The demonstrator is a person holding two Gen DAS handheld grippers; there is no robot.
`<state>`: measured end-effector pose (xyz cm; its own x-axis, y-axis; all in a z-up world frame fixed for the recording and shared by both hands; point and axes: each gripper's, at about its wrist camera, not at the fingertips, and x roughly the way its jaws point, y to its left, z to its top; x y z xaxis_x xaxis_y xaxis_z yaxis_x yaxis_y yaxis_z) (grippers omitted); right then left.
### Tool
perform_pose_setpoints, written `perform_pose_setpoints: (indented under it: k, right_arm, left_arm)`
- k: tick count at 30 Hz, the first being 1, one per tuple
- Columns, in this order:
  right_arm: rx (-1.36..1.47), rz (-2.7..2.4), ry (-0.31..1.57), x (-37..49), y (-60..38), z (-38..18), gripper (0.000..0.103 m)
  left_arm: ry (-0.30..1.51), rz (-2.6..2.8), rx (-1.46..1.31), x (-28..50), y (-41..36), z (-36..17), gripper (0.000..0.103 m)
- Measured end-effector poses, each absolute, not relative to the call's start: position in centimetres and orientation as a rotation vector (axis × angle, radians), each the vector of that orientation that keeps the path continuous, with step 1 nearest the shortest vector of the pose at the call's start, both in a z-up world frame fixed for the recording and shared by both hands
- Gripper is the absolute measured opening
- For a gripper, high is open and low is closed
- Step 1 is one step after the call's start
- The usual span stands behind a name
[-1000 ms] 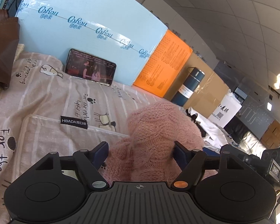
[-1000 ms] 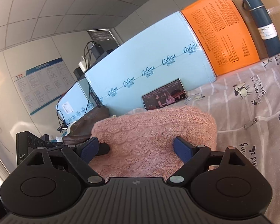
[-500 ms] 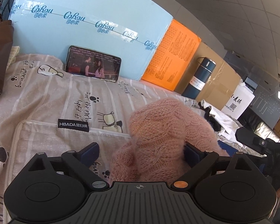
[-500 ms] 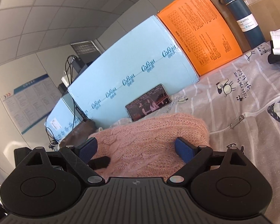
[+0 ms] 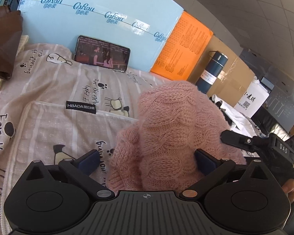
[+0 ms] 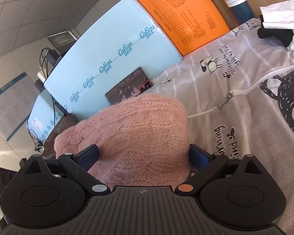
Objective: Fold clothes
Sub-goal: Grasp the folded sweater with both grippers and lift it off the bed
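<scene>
A pink cable-knit sweater [image 5: 170,133] lies bunched on the printed bed cover [image 5: 49,101]. My left gripper [image 5: 147,159] has its jaws wide apart, with the sweater's folds heaped between the blue fingers [image 5: 89,159]. In the right wrist view the same sweater [image 6: 135,135] fills the gap of my right gripper [image 6: 144,154], whose jaws are also wide apart, one finger [image 6: 199,154] at the sweater's right edge. The right gripper's body [image 5: 264,145] shows at the right of the left wrist view, beside the sweater.
A phone [image 5: 102,53] playing video leans on a light-blue foam board [image 5: 100,9]. An orange board [image 5: 180,49], a dark blue flask [image 5: 211,72] and cardboard boxes stand behind. White and black clothes [image 6: 280,25] lie at the far right. A brown bag [image 5: 4,43] sits at the left.
Both grippers' jaws have opened wider around the sweater. The left view has dropped lower and closer to the bed; the right view has tilted down towards the cover.
</scene>
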<state>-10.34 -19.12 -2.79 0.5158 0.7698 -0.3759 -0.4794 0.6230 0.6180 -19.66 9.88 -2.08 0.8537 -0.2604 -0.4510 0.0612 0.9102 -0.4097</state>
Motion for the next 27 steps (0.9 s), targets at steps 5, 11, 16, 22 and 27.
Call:
perform_pose_setpoints:
  k: [5,11,16,22,27]
  right_arm:
    - [0.379,0.809,0.691,-11.3,-17.9,-2.7,0.097]
    - [0.393,0.791,0.679,-11.7,-18.1,-2.7,0.085]
    - [0.399,0.773,0.668,-11.7,-18.1,-2.8,0.074]
    - [0.452,0.794,0.586,-12.9,-19.5,-2.0,0.046]
    - [0.488,0.733,0.427,-13.7,-22.7,0.5,0.043]
  left_arm:
    - [0.536,-0.208,-0.447,-19.5,9.8,-2.8,0.102]
    - [0.536,-0.258,-0.519,-19.3,10.6,-3.4,0.068]
    - [0.536,-0.278,-0.519,-19.3,10.5,-3.4,0.057]
    - [0.444,-0.295,-0.371,-20.4,7.7,-0.4,0.052]
    - [0.358,-0.372,-0.259,-18.4,4.3,3.2,0.052]
